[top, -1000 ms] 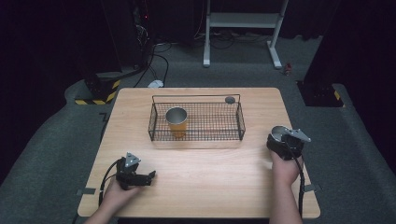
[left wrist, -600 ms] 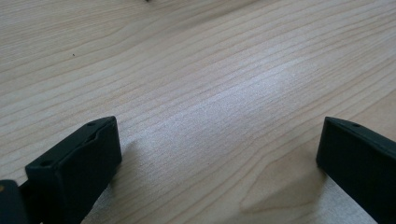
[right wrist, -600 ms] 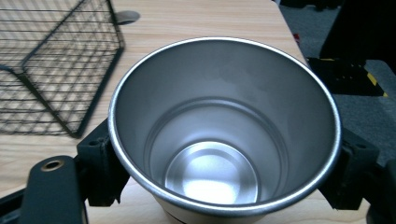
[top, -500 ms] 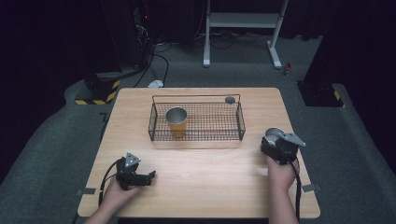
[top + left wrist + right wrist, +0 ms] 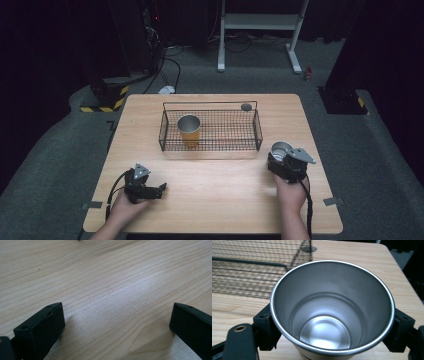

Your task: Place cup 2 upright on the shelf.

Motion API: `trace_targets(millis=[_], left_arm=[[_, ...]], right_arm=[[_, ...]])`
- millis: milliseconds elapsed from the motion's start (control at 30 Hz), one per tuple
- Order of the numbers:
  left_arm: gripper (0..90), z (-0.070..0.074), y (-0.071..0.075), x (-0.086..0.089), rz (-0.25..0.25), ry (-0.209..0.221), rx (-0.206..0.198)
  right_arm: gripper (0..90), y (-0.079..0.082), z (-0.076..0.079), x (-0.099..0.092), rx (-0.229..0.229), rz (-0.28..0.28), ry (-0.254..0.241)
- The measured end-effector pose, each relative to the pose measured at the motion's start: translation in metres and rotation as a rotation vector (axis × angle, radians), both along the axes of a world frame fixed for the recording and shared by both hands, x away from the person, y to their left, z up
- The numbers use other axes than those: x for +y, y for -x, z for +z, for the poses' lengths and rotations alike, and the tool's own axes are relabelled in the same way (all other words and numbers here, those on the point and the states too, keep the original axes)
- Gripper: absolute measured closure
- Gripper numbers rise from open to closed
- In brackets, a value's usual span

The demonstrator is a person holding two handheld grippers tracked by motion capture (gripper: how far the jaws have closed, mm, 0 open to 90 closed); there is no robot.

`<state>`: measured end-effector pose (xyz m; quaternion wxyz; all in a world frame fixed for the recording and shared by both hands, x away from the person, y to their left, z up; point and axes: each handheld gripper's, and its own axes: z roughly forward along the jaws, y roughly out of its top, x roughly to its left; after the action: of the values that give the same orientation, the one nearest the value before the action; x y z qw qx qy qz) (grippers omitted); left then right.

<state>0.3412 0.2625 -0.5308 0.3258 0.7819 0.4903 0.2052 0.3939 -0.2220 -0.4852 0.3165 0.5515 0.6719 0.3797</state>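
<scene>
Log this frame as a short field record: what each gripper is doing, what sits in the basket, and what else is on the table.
right gripper: shut on steel cup, upright, beside the basket's right end
left gripper: open, jaws apart over bare table, holding nothing
wire basket: holds one gold cup, upright, left of centre
other: small dark round item on the table behind the basket

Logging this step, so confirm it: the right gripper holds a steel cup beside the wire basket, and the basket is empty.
Not quite. The basket is not empty: the high view shows another cup standing in its left part. The rest holds: the right gripper grips a steel cup beside the basket.
</scene>
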Motion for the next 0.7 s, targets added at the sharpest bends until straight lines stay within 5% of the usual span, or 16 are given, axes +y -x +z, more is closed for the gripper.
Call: trace_targets(millis=[700], left_arm=[[0.2, 0.0, 0.0, 0.0, -0.003, -0.002, 0.0]], right_arm=[[18.5, 0.018, 0.004, 0.059, -0.031, 0.152, 0.0]])
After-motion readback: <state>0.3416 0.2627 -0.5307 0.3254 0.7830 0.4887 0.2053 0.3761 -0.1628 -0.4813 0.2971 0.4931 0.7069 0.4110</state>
